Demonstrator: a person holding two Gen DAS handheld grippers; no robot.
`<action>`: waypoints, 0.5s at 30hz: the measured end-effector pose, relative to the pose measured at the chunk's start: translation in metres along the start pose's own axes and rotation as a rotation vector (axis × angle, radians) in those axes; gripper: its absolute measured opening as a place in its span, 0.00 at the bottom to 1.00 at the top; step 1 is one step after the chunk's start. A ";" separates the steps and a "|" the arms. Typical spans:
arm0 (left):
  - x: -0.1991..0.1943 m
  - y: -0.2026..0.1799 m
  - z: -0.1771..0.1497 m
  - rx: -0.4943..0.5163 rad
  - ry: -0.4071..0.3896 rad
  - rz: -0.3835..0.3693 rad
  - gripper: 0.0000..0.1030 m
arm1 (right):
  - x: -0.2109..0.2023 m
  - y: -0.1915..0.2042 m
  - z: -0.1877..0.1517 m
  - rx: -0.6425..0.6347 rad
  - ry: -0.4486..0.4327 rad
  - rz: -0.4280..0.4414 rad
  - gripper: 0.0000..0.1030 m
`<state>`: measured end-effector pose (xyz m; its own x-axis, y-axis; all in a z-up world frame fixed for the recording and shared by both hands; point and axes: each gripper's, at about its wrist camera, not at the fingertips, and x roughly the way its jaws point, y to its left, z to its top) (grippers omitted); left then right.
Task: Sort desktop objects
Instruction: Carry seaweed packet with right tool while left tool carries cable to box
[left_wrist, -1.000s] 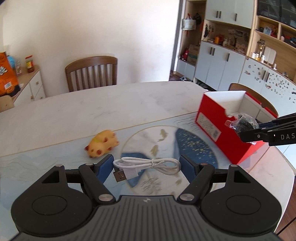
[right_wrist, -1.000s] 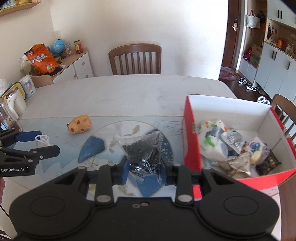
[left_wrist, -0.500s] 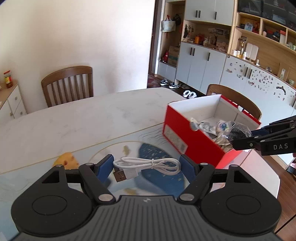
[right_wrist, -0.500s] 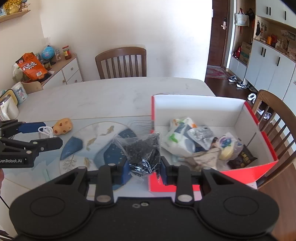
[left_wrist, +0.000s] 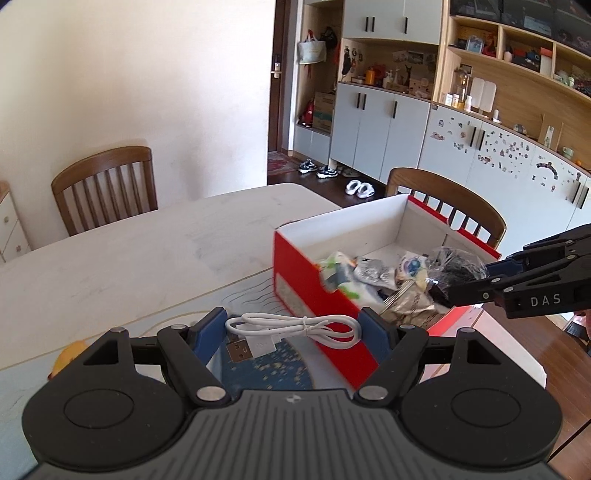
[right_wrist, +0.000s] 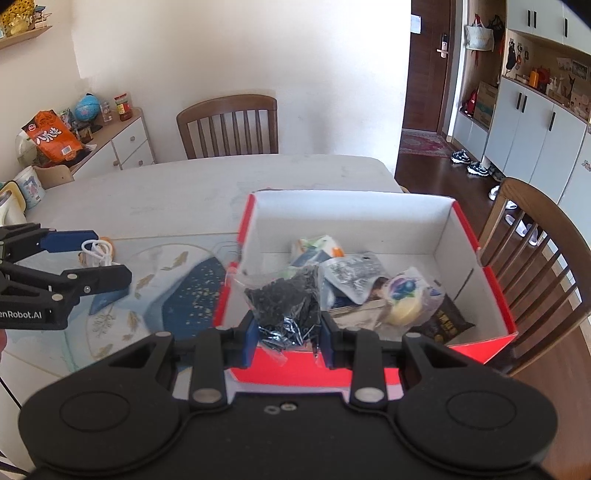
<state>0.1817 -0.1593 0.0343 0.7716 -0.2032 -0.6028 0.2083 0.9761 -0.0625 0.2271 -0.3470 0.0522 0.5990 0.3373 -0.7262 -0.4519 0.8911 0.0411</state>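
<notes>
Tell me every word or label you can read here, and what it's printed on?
"DAS": on the right claw, seen from the left wrist.
"enRobot.AI": on the left claw, first letter cut off.
Orange snack bag: large characters, not legible to me.
Red box label and packets inside: too blurred.

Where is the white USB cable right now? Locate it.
The white USB cable is coiled and held between the left gripper fingers, above the patterned mat just short of the red box.

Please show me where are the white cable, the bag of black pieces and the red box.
white cable (left_wrist: 295, 326), left wrist view, on the tied middle of the coil.
bag of black pieces (right_wrist: 286, 302), right wrist view, on the dark contents.
red box (right_wrist: 406, 206), right wrist view, on the far inner wall.
</notes>
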 end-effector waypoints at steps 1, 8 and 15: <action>0.003 -0.004 0.003 0.004 -0.002 -0.002 0.75 | 0.001 -0.004 0.000 -0.001 0.003 0.001 0.31; 0.017 -0.026 0.013 0.022 -0.005 -0.017 0.75 | 0.004 -0.030 0.004 -0.010 0.008 0.000 0.31; 0.033 -0.044 0.023 0.045 0.018 -0.035 0.75 | 0.011 -0.049 0.007 -0.017 0.020 -0.003 0.31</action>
<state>0.2118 -0.2110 0.0352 0.7527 -0.2352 -0.6149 0.2622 0.9638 -0.0477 0.2600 -0.3849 0.0469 0.5868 0.3283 -0.7402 -0.4618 0.8866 0.0272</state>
